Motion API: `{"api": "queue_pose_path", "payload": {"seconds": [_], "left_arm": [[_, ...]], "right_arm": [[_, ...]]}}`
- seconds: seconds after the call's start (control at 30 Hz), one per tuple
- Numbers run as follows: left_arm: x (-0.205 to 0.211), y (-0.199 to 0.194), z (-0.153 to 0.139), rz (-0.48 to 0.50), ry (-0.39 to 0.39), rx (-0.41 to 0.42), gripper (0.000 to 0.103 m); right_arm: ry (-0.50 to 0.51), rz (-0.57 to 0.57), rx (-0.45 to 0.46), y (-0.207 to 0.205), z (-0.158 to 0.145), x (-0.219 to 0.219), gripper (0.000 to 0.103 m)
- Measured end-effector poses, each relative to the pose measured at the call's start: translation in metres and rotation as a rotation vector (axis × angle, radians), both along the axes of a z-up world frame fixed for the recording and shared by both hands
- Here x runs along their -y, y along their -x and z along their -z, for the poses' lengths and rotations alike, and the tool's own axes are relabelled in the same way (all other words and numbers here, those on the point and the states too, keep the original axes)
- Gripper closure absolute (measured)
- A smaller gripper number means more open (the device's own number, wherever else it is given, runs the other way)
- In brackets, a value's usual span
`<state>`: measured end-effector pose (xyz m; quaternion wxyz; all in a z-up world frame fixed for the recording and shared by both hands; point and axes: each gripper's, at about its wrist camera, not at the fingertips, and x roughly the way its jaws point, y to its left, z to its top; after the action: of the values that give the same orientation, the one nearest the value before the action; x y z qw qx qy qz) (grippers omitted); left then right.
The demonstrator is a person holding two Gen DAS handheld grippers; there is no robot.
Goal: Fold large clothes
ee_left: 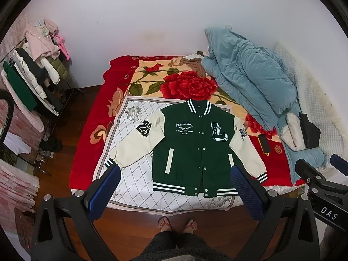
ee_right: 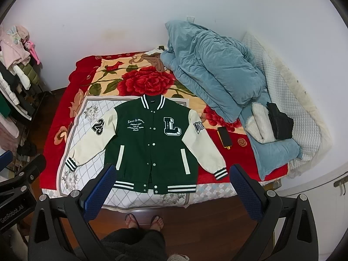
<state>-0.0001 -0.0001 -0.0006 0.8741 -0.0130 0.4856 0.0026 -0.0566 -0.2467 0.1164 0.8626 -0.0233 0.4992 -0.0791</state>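
Note:
A green varsity jacket (ee_left: 189, 143) with cream sleeves lies flat, front up and buttoned, on a white quilted cloth (ee_left: 130, 174) on the bed; it also shows in the right wrist view (ee_right: 148, 143). Its sleeves spread out to both sides. My left gripper (ee_left: 174, 178) is open and empty, held high above the bed's near edge. My right gripper (ee_right: 171, 178) is open and empty too, beside the left one, also high above the jacket's hem. Part of the right gripper shows at the right of the left wrist view (ee_left: 322, 187).
A red rose blanket (ee_left: 184, 82) covers the bed. A crumpled blue duvet (ee_left: 250, 80) lies at the back right, with a phone (ee_right: 225, 136) and folded clothes (ee_right: 271, 124) near it. A clothes rack (ee_left: 37, 78) stands at the left. My feet (ee_left: 177, 225) stand on the wooden floor.

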Motion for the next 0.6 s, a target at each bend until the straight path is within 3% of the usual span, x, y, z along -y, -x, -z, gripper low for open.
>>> {"api": "queue_pose_path", "payload": {"seconds": [0.6], "left_arm": [[0.001, -0.0028, -0.0008, -0.001, -0.001, 0.007, 0.0]], "right_arm": [[-0.004, 0.001, 0.005, 0.003, -0.0039, -0.0041, 0.0]]}}
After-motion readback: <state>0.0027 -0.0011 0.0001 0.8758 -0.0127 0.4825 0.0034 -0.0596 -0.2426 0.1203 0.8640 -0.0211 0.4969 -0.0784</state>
